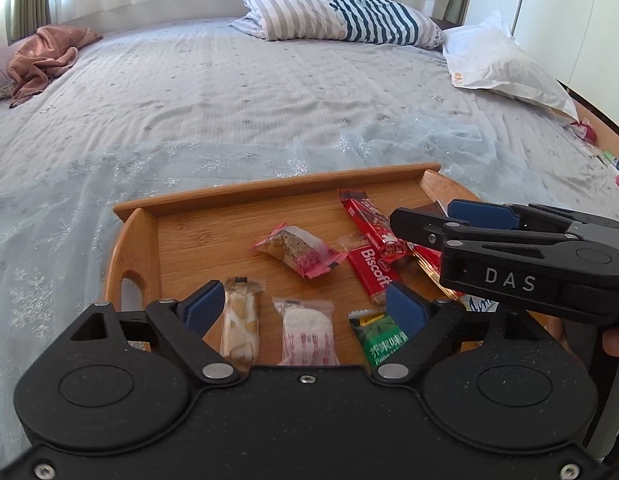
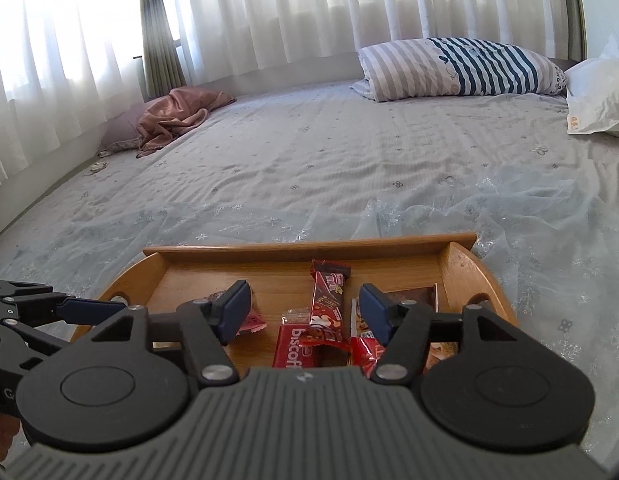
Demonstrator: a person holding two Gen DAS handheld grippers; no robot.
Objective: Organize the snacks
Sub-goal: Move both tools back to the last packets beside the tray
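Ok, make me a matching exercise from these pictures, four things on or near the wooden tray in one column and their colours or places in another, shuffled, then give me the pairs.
Things:
1. Biscoff packet
2. green snack packet
3. striped pillow
4. pink cloth

Colour or place:
A. far end of the bed, blue and grey bands
B. red wrapper with white lettering, on the tray
C. crumpled by the curtains at the far left of the bed
D. near edge of the tray, beside the left tool's right finger

Pairs: 1-B, 2-D, 3-A, 4-C
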